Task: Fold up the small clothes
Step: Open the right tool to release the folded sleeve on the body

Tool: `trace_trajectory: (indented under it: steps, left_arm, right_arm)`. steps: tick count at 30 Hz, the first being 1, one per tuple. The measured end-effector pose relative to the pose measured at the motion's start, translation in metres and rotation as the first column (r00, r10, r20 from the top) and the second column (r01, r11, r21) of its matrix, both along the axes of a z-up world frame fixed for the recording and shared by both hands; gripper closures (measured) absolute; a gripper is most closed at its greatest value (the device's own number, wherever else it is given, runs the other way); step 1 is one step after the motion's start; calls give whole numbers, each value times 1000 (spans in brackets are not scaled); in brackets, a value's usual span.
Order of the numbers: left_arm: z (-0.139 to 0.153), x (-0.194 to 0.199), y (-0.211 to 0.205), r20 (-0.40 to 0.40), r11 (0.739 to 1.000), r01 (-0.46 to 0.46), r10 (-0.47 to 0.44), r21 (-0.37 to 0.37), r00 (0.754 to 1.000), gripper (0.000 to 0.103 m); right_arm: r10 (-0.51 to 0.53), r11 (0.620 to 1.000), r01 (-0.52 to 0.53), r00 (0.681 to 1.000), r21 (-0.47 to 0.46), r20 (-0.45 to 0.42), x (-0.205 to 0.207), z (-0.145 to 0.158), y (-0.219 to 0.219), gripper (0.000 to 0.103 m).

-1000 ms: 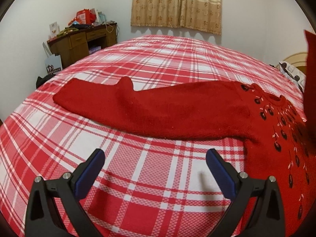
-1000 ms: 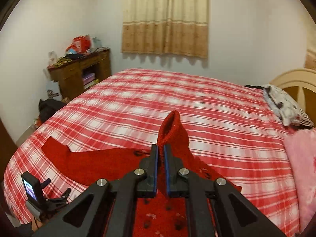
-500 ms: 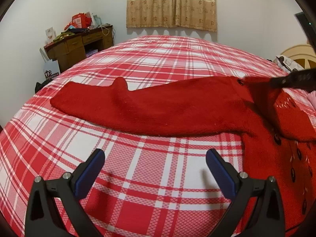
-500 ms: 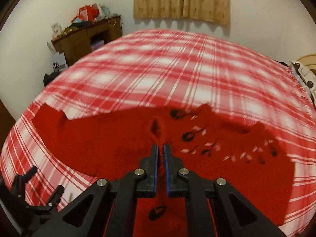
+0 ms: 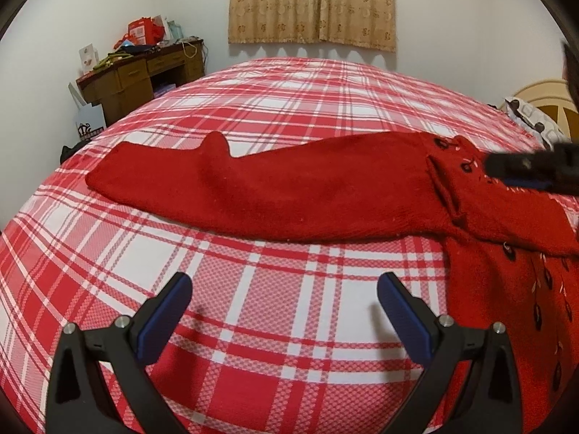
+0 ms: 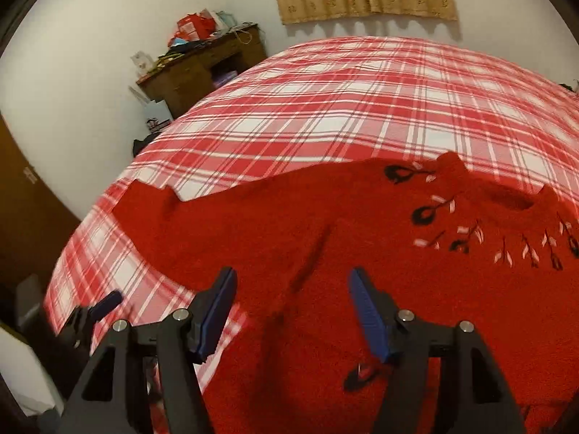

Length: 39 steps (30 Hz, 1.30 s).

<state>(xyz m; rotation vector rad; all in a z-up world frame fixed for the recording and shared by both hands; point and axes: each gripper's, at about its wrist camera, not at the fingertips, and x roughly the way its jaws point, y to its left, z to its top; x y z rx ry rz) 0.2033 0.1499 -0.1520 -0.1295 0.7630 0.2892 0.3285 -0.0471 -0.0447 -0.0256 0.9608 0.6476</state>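
A red knitted sweater (image 5: 307,195) with dark embroidered flowers lies flat on the red-and-white plaid bed (image 5: 289,108). One sleeve stretches out to the left. The other sleeve (image 5: 470,209) is laid back across the chest, its cuff (image 5: 445,188) near the collar. My left gripper (image 5: 284,282) hovers open over bare sheet just in front of the outstretched sleeve, with nothing between its pads. My right gripper (image 6: 291,278) is low over the sweater (image 6: 325,217); its jaws are opening and nothing is pinched between them. It also shows as a dark blur (image 5: 524,170) at the left wrist view's right edge.
A cluttered wooden desk (image 5: 144,76) stands by the far left wall under a curtained window (image 5: 311,3). A patterned pillow (image 5: 532,123) and a cream headboard (image 5: 542,97) sit at the bed's right end. A paper bag (image 5: 90,126) leans by the desk.
My right gripper came down from holding the sleeve up high, laid it across the sweater's chest, and its jaws have parted and let it go. The left gripper stayed still.
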Motion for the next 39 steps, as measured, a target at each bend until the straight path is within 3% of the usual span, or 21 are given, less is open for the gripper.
trace_trajectory:
  steps: [3, 6, 9, 11, 14, 16, 19, 24, 27, 32, 36, 39]
  left_arm:
    - [-1, 2, 1, -6, 1000, -9, 9, 3, 1000, 0]
    - [-1, 2, -2, -16, 1000, -11, 11, 19, 1000, 0]
    - [-2, 4, -3, -39, 1000, 21, -21, 5, 999, 0]
    - [-3, 5, 1, -57, 998, 50, -51, -30, 997, 0]
    - [-2, -2, 9, -52, 996, 41, -45, -84, 998, 0]
    - [-2, -10, 17, -48, 994, 18, -24, -109, 999, 0]
    - [-1, -16, 33, -49, 990, -28, 21, -135, 999, 0]
    - [10, -19, 62, -41, 991, -110, 108, -69, 993, 0]
    - [14, -17, 88, -50, 987, -154, 152, -40, 987, 0]
    - [20, -17, 135, -50, 970, -239, 237, -37, 970, 0]
    - [20, -17, 171, -60, 946, -323, 322, -21, 945, 0]
    - [19, -20, 201, -56, 916, -398, 396, -38, 916, 0]
  right_arm:
    - [-87, 996, 87, 996, -27, 8, -4, -2, -20, 38]
    - [-173, 985, 172, 979, -19, -109, 4, -21, -37, 38]
    - [-130, 992, 126, 970, -32, -204, 6, -46, -27, 35]
    - [-97, 995, 92, 984, -41, -151, -4, -47, -15, 34]
    - [-81, 997, 82, 987, 3, -137, -9, -40, -15, 34]
    - [-111, 992, 116, 990, 52, -88, -13, -27, -29, 34]
    - [-204, 978, 206, 978, 45, -35, -11, -17, -56, 34]
    - [-250, 967, 255, 955, 12, -161, 6, -45, -72, 32]
    - [-209, 978, 209, 972, -15, -107, -3, -47, -55, 31]
    - [-134, 991, 133, 985, -13, -107, -5, -48, -35, 29]
    - [-134, 991, 133, 989, -27, -67, -9, -51, -29, 26]
    - [-120, 991, 121, 993, -60, 13, -22, -55, -25, 20]
